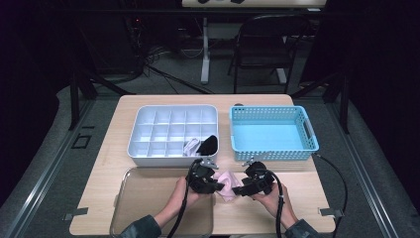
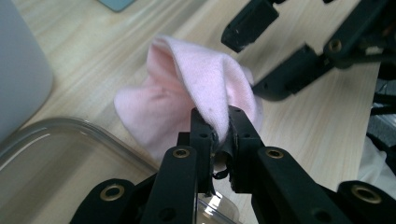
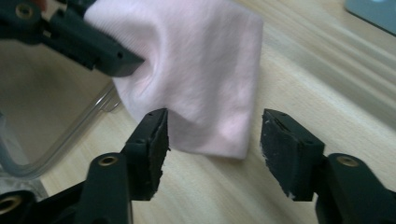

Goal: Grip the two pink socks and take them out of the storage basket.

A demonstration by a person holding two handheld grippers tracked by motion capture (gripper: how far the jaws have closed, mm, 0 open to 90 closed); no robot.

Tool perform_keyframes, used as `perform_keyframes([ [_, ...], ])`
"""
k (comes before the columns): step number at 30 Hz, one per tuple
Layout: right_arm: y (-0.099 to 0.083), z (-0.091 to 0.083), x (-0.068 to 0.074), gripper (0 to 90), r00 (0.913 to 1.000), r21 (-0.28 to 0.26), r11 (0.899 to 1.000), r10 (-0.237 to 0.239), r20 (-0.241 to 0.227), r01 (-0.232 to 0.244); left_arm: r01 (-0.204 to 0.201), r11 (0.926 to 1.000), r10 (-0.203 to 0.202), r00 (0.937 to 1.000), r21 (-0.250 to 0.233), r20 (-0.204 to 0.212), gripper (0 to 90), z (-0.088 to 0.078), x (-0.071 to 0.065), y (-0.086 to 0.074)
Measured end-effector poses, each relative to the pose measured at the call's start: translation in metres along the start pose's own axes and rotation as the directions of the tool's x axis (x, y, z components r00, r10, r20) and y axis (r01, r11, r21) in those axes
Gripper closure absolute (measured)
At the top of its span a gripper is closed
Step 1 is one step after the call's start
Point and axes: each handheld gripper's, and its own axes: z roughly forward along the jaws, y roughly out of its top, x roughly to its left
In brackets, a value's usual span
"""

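I count one pink cloth point(image 1: 227, 184) low in the middle of the frame, between my two grippers, left gripper point(image 1: 214, 186) and right gripper point(image 1: 236, 190). On the worktop point(image 1: 111, 148) sit one white divided box point(image 1: 173, 134) upper left, one blue basket point(image 1: 272, 133) upper right, and one clear tray point(image 1: 148, 198) lower left. Two bundles, one pale point(image 1: 192, 146) and one black point(image 1: 209, 144), lie in the box.

The room is dim — most of it falls away into black at the sides. A light wooden surface point(image 1: 148, 101) stands on a grey floor point(image 1: 44, 163), lit from above. Behind it a dark folding chair point(image 1: 265, 47) faces a second desk on a white leg point(image 1: 205, 49). Black cables point(image 1: 158, 64) lie tangled on the floor near that leg — dark stands point(image 1: 74, 94) rise at either side of the surface.
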Motion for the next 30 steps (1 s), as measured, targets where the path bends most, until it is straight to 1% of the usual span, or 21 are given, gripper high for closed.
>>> perform_keyframes([
  [1,-0.001,0.000,0.002,38.0,0.9999,-0.006,1.000,-0.014,-0.009,0.013,0.004,0.9999,-0.004,1.0000,-0.011,-0.003,82.8,-0.002,0.001,0.001],
  [3,-0.001,0.000,0.006,33.0,0.9995,-0.001,1.000,-0.030,-0.007,0.030,0.015,0.9996,-0.015,0.9998,-0.023,0.014,82.8,-0.005,0.002,0.003],
  [4,-0.001,0.001,0.008,31.8,0.9991,-0.003,0.999,-0.041,-0.009,0.041,0.013,0.9995,-0.013,0.9999,-0.029,-0.007,82.7,-0.007,0.001,0.003],
  [5,-0.002,0.002,0.010,29.8,0.9990,-0.007,0.999,-0.044,-0.011,0.044,0.018,0.9990,-0.018,0.9998,-0.040,-0.002,82.8,-0.010,0.002,0.004],
  [6,-0.002,0.003,0.012,28.7,0.9985,-0.006,0.998,-0.055,0.004,0.055,0.018,0.9990,-0.019,0.9998,-0.041,-0.002,82.7,-0.011,0.002,0.005],
  [7,-0.003,0.004,0.014,28.8,0.9982,-0.010,0.998,-0.060,0.005,0.060,0.023,0.9985,-0.022,0.9996,-0.049,0.020,82.8,-0.013,0.003,0.005],
  [11,-0.002,0.009,0.016,32.0,0.9971,-0.015,0.998,-0.068,0.035,0.069,0.041,0.9971,-0.039,0.9985,-0.064,0.038,82.8,-0.018,0.005,0.006],
  [12,-0.002,0.011,0.016,33.4,0.9962,-0.027,0.997,-0.066,0.056,0.068,0.043,0.9970,-0.040,0.9982,-0.065,0.044,82.8,-0.020,0.006,0.006],
  [13,-0.002,0.013,0.015,32.9,0.9947,-0.017,0.997,-0.070,0.075,0.071,0.054,0.9960,-0.050,0.9973,-0.071,0.053,82.8,-0.021,0.007,0.005],
  [15,-0.001,0.015,0.014,34.4,0.9949,-0.033,0.998,-0.057,0.083,0.060,0.058,0.9958,-0.054,0.9968,-0.070,0.059,82.8,-0.023,0.008,0.005],
  [16,-0.001,0.015,0.012,35.0,0.9942,-0.026,0.997,-0.065,0.085,0.068,0.069,0.9948,-0.064,0.9953,-0.074,0.073,82.8,-0.025,0.009,0.004],
  [17,0.000,0.015,0.011,36.6,0.9930,-0.038,0.997,-0.064,0.099,0.068,0.070,0.9949,-0.065,0.9952,-0.073,0.074,82.8,-0.025,0.009,0.003],
  [18,0.000,0.016,0.010,38.8,0.9943,-0.043,0.998,-0.050,0.094,0.054,0.073,0.9945,-0.068,0.9948,-0.075,0.076,82.8,-0.027,0.010,0.003],
  [19,0.001,0.017,0.008,41.4,0.9944,-0.047,0.997,-0.050,0.093,0.055,0.081,0.9937,-0.074,0.9935,-0.078,0.087,82.8,-0.028,0.011,0.003],
  [20,0.001,0.018,0.007,44.1,0.9960,-0.064,0.997,-0.034,0.083,0.039,0.080,0.9939,-0.073,0.9935,-0.076,0.086,82.8,-0.028,0.011,0.003],
  [22,0.003,0.019,0.004,52.9,0.9962,-0.056,0.998,-0.034,0.080,0.039,0.084,0.9934,-0.077,0.9927,-0.077,0.093,82.7,-0.030,0.011,0.002],
  [24,0.004,0.020,0.003,62.6,0.9979,-0.076,0.997,-0.029,0.057,0.033,0.082,0.9932,-0.075,0.9929,-0.082,0.092,82.7,-0.031,0.011,0.002],
  [25,0.005,0.021,0.003,67.1,0.9972,-0.069,0.997,-0.029,0.069,0.034,0.080,0.9935,-0.073,0.9927,-0.081,0.096,82.7,-0.032,0.012,0.001],
  [27,0.006,0.022,0.001,76.0,0.9982,-0.084,0.996,-0.019,0.056,0.024,0.089,0.9916,-0.080,0.9925,-0.094,0.092,82.6,-0.033,0.012,0.001],
  [28,0.006,0.023,0.002,80.4,0.9973,-0.095,0.995,-0.006,0.073,0.013,0.092,0.9911,-0.083,0.9920,-0.096,0.095,82.6,-0.034,0.012,0.001],
  [30,0.007,0.022,0.002,85.6,0.9974,-0.091,0.996,-0.006,0.071,0.012,0.095,0.9901,-0.086,0.9921,-0.104,0.092,82.5,-0.035,0.013,0.002],
])
